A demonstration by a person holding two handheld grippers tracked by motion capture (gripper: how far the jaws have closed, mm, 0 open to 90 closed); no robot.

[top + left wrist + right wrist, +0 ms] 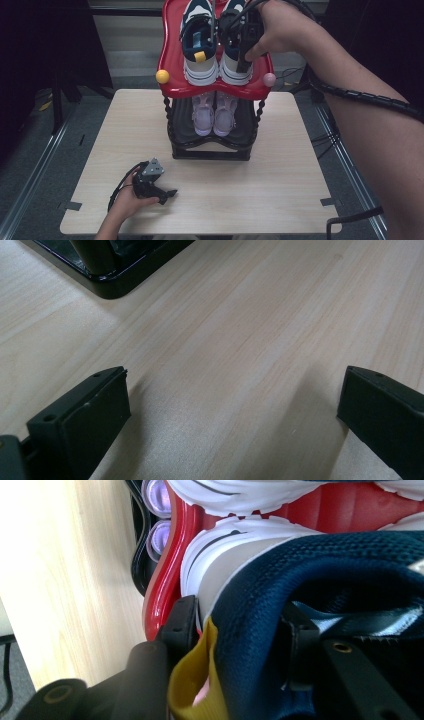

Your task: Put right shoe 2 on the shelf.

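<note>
Right gripper [243,55] of mine astride the heel collar of the navy sneaker [320,580], jaws partly parted, on the red tray [175,60]; left gripper [167,195] wide open near that rack's base.

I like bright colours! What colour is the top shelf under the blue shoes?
Glossy red plastic top shelf, clearest in the high view.
</note>
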